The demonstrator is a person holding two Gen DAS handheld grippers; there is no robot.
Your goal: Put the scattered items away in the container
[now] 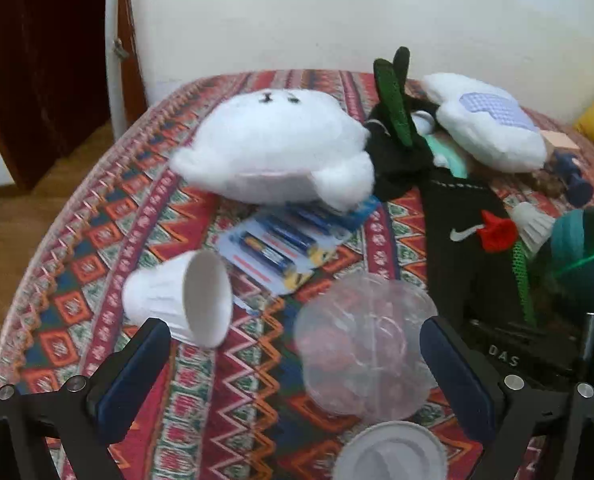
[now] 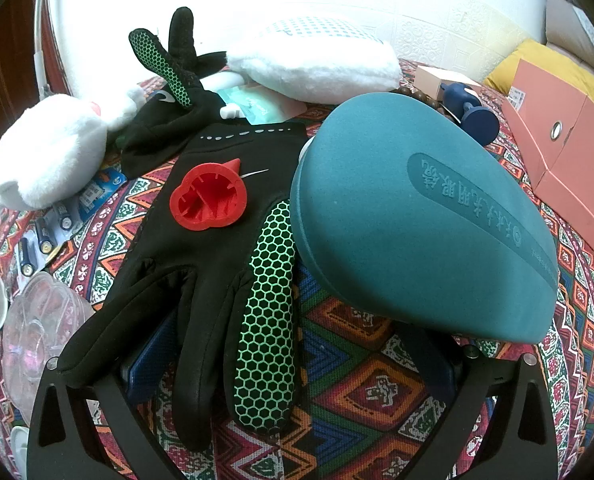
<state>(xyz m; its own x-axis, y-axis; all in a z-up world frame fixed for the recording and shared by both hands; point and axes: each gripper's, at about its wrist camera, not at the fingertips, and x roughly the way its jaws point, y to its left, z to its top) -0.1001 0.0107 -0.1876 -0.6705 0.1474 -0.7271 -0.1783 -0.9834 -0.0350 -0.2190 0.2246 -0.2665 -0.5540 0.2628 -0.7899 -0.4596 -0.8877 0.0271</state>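
Only the right wrist view shows the salmon cardboard box (image 2: pixel 553 128); left gripper (image 1: pixel 293 364) spread apart, right gripper (image 2: pixel 293 364) likewise gaping around black-green glove (image 2: pixel 233 280).

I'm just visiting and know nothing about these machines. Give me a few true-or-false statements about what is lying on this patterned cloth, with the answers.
1. The white paper cup stands upright. False: it lies on its side, mouth toward the camera.
2. A red plastic piece rests on the black glove. True.
3. The battery pack lies partly under the white plush toy. True.
4. The left claw is clamped on the clear plastic cup. False: its fingers stand wide apart, with the cup between them.
5. The teal case is open. False: it is closed.
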